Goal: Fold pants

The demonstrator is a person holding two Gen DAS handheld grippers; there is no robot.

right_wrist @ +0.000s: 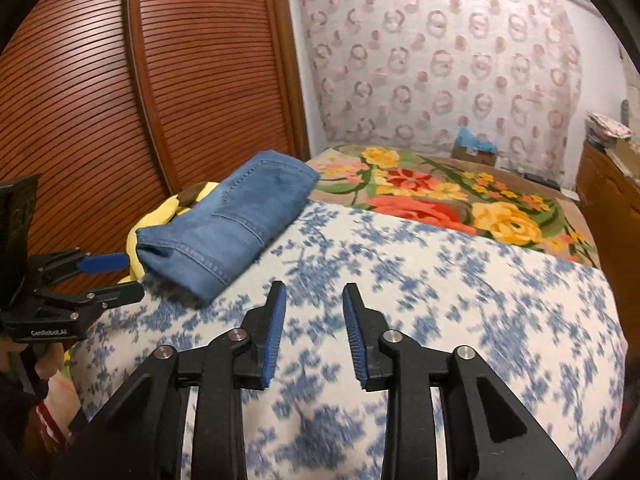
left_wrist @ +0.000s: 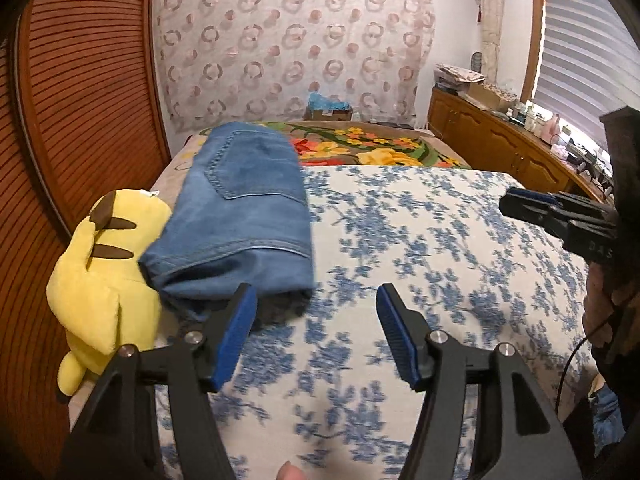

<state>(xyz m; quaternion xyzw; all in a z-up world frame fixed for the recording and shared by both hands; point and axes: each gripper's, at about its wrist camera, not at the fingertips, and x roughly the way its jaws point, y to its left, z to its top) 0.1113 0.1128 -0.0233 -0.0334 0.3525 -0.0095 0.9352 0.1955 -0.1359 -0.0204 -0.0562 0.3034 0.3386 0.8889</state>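
Jeans [left_wrist: 240,216] lie folded into a compact bundle on the bed [left_wrist: 420,240], at its left side against the louvred wooden door [left_wrist: 92,92]. The bundle's left edge rests against a yellow plush toy [left_wrist: 96,280]; its far end reaches the floral blanket [left_wrist: 380,148]. A back pocket faces up, with a thick folded edge nearest the cameras.

Left gripper [left_wrist: 316,320]: fingers [left_wrist: 236,336] stand wide apart, nothing between them. The left finger overlaps the near edge of the jeans in the left wrist view; contact cannot be confirmed. In the right wrist view this gripper [right_wrist: 120,276] sits just beside the bundle's near-left corner, apart from it.

Right gripper [right_wrist: 314,328]: fingers [right_wrist: 276,332] part-open with a narrower gap, empty, over bare floral bedspread, near the bundle but clear of it.

Handling estimate:
1. Denim, several layers deep: soft but fairly heavy for cloth, and it should hold a crease.
2. Not slippery, not fragile; a firm pinch is safe.
3. Layers may slide or fan open if lifted by 1 edge only.
4. Best hold: the thick near fold, 1 gripper at each corner, pinching all layers together.
5. The plush toy crowds the left corner, so that side offers less room.

Task looks near complete: the bundle already lies compact.
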